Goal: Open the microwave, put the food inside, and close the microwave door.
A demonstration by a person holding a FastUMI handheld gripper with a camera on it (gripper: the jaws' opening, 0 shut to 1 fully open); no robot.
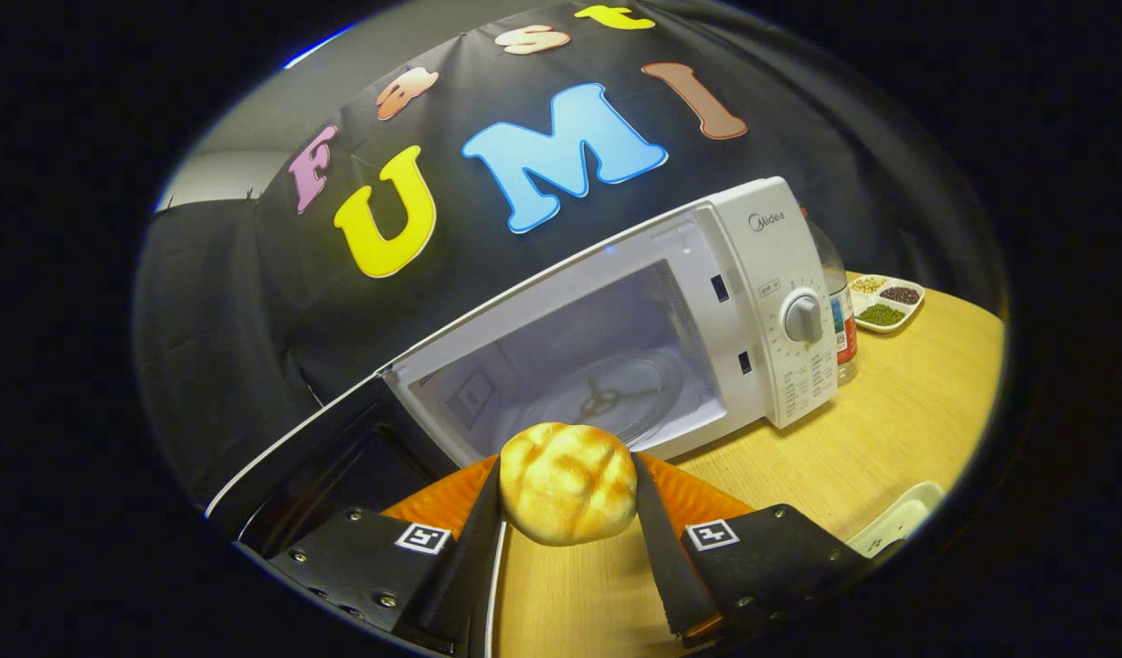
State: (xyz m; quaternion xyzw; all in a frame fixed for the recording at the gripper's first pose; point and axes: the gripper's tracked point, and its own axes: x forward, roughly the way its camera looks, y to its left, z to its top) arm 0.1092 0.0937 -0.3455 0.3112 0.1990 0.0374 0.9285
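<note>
Bread bun point(568, 482) sits pinched between both fingers of your gripper point(568, 512), held above the wooden table point(890, 429) just in front of the microwave point(616, 338). The microwave door point(323, 457) already hangs wide open beside the left finger, and the cavity with its glass turntable point(616, 397) lies straight beyond the bun. You appear to be at the loading step. Next you need to carry the bun forward over the sill, set it on the turntable, and spread the fingers before backing out. A bottle point(840, 311) and a divided dish of beans point(885, 302) stand past the control panel.
</note>
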